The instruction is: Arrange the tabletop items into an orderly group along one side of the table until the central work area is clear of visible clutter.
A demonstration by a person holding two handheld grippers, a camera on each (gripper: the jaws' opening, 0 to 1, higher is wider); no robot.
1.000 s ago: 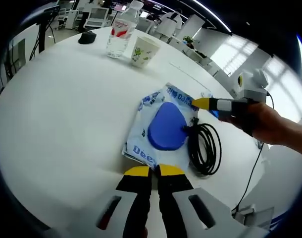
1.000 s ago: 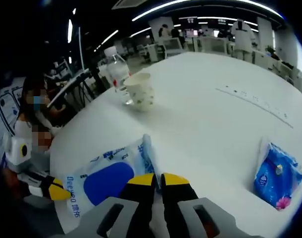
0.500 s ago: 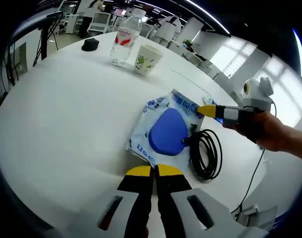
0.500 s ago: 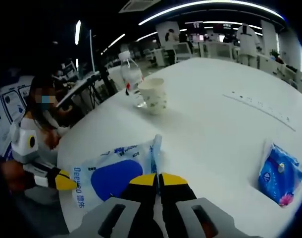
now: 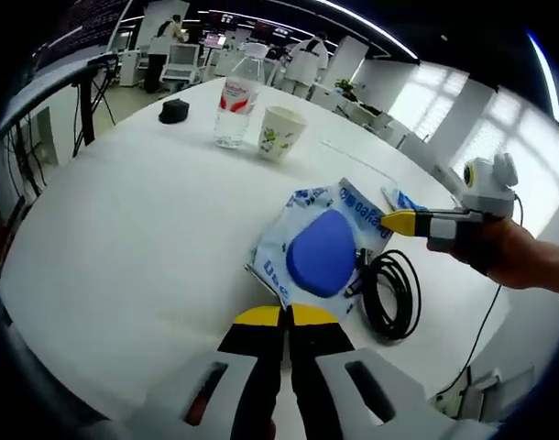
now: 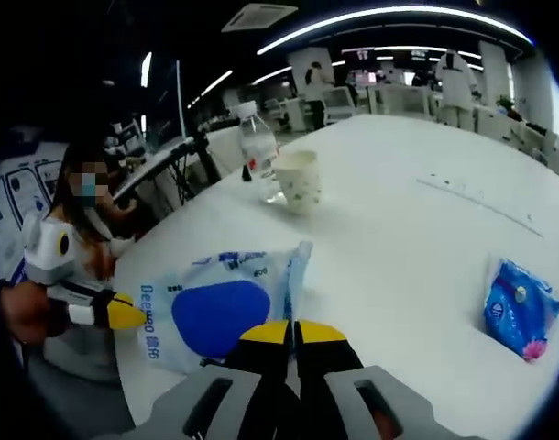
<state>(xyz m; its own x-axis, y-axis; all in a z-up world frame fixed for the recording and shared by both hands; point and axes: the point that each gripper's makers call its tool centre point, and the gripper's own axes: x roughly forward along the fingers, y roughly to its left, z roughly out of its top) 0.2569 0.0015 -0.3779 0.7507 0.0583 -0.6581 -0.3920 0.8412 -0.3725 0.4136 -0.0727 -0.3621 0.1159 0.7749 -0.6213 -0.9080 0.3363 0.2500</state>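
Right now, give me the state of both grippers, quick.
Left gripper: fingers shut, holding nothing, just short of the wipes pack.
Right gripper: fingers shut, holding nothing, at the pack's edge.

An open-plan office: beyond the white round table [image 5: 124,229], rows of desks with monitors [image 5: 183,57], office chairs [image 6: 330,90] and long ceiling light strips [image 6: 389,14].
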